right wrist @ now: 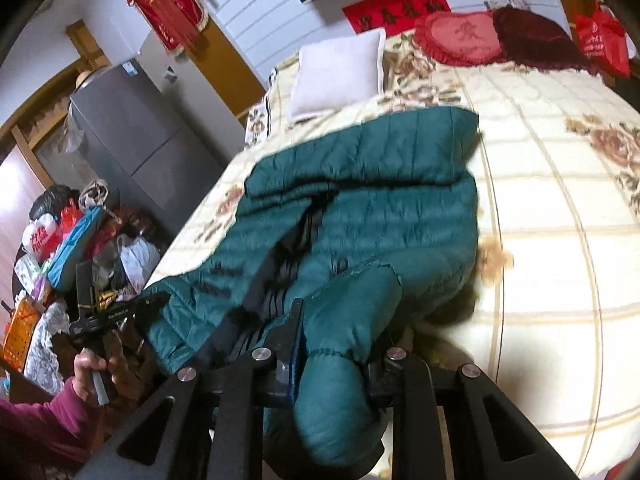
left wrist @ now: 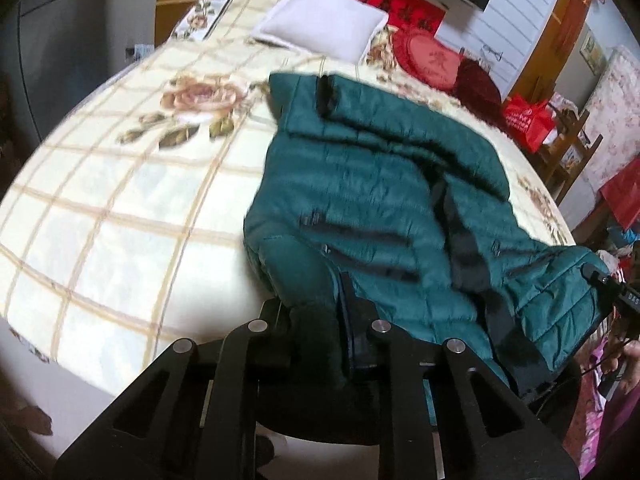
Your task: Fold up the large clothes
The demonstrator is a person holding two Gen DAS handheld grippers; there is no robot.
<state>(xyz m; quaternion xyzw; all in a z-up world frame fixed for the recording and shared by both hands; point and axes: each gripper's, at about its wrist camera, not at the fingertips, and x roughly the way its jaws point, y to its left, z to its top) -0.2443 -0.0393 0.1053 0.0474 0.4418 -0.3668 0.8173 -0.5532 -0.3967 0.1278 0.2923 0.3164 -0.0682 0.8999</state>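
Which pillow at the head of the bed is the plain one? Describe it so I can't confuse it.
Start at the bed with its floral checked cover and look to its far end. The plain white pillow lies there, left of the red heart cushion; it alone is square, pale and unpatterned.

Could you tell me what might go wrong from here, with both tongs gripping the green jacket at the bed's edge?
1. The jacket looks puffy and slick; the left tongs pinch only a bunched edge, which may slip out.
2. The right tongs hold a thick sleeve end, so the grip could loosen.
3. Part of the jacket hangs off the bed, so it may slide to the floor.
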